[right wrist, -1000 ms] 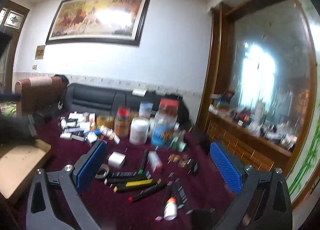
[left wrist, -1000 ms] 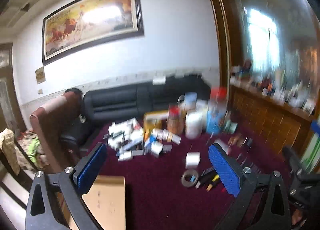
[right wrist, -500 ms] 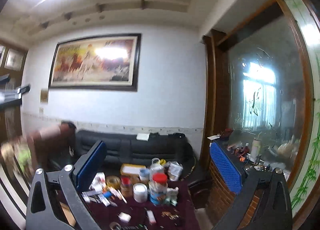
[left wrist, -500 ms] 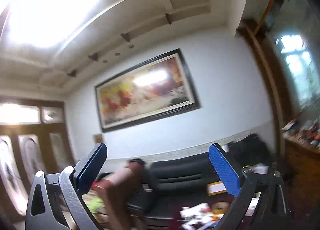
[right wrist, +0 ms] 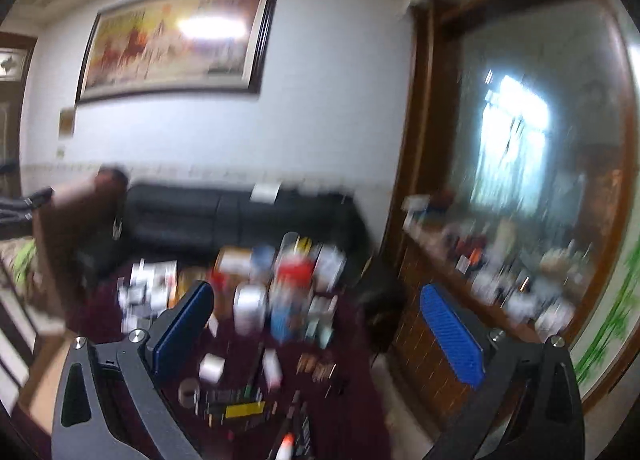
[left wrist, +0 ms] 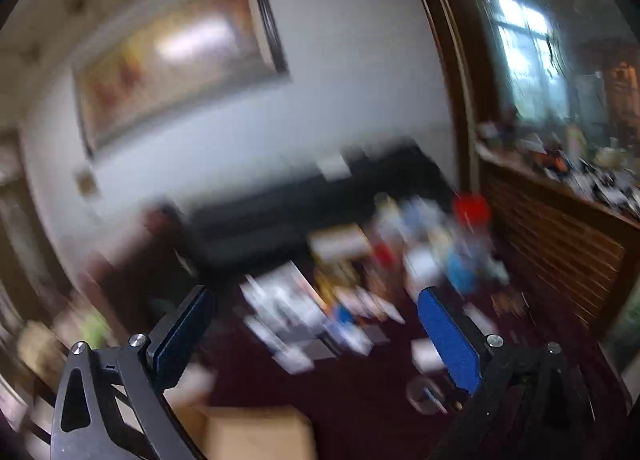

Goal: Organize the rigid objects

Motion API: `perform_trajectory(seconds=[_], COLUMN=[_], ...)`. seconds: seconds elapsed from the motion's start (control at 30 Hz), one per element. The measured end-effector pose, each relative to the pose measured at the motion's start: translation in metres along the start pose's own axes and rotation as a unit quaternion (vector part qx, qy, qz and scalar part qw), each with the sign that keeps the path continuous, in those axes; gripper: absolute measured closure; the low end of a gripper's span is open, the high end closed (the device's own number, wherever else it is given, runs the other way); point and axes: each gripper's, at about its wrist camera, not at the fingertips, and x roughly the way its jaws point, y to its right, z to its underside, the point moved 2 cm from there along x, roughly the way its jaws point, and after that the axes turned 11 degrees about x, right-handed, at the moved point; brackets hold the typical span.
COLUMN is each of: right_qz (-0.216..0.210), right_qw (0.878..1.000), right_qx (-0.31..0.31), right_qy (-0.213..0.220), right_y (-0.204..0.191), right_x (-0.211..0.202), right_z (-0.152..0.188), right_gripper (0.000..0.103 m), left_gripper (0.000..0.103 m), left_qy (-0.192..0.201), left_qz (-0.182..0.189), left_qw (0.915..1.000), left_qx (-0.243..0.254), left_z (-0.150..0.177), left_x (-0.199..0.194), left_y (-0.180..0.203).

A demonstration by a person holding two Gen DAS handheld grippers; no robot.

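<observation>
Both tongs, left (left wrist: 316, 320) and right (right wrist: 316, 320), gape wide, empty, above the cluttered desk (right wrist: 352, 412); views blurred.

Both views heavily motion-blurred; table clutter (left wrist: 360, 292) smeared to colour streaks, labels unreadable; gripper fingers (left wrist: 448, 336) alone stay sharp; room moderately lit, daylight from a bright, blown-out window reflection (right wrist: 516, 132); white glare patch on the framed painting (right wrist: 212, 28) in both views; fisheye bends walls and door frame; corners vignetted black.
</observation>
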Motion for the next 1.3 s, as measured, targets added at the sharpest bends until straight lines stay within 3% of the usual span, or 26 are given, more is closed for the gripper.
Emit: perform_trajectory(seconds=[0.1,0.13,0.17,0.2,0.23,0.3,0.47,0.63,0.8,0.93,1.03,1.13,1.3], right_qz=[-0.049,-0.059,-0.066,-0.07,-0.072,-0.078,-0.083,-0.098,-0.109,-0.111,-0.111,-0.105,-0.105], right_qw=[0.993,0.989,0.983,0.977,0.973,0.967,0.968,0.964,0.963,0.963,0.963,0.963,0.963], right_qx=[0.044,0.062,0.081,0.093,0.102,0.111,0.089,0.086,0.083,0.083,0.082,0.079,0.073], right_qy=[-0.094,-0.12,-0.153,-0.176,-0.192,-0.216,-0.217,-0.23,-0.233,-0.23,-0.23,-0.233,-0.239], right_y=[0.007,0.009,0.011,0.013,0.013,0.009,0.0,-0.007,-0.013,-0.013,-0.013,-0.014,-0.018], right_x=[0.066,0.084,0.105,0.118,0.129,0.143,0.158,0.173,0.181,0.18,0.181,0.182,0.184], right_z=[0.079,0.1,0.124,0.143,0.157,0.176,0.18,0.184,0.184,0.181,0.182,0.182,0.183], right_gripper=[0.0,0.0,0.0,0.0,0.0,0.0,0.0,0.0,0.0,0.0,0.0,0.0,0.0], left_gripper=[0.001,0.004,0.015,0.02,0.027,0.027,0.027,0.028,0.031,0.06,0.068,0.078,0.089], left_qy=[-0.074,-0.112,-0.133,-0.16,-0.174,-0.191,-0.164,-0.164,-0.178,-0.188,-0.202,-0.196,-0.209], left_qz=[0.064,0.075,0.086,0.114,0.13,0.147,0.165,0.188,0.221,0.259,0.276,0.275,0.276], left_qw=[0.9952,0.9909,0.9873,0.9804,0.9761,0.97,0.9714,0.9651,0.9533,0.944,0.9358,0.935,0.9349], left_qx=[0.0,0.003,0.007,0.013,0.017,0.033,0.05,0.079,0.104,0.081,0.085,0.11,0.078], left_z=[0.063,0.09,0.109,0.128,0.134,0.139,0.118,0.115,0.122,0.121,0.125,0.126,0.124], left_x=[0.081,0.111,0.122,0.145,0.153,0.178,0.169,0.187,0.204,0.213,0.217,0.213,0.216], left_y=[0.06,0.078,0.092,0.108,0.116,0.136,0.127,0.137,0.154,0.151,0.156,0.165,0.162])
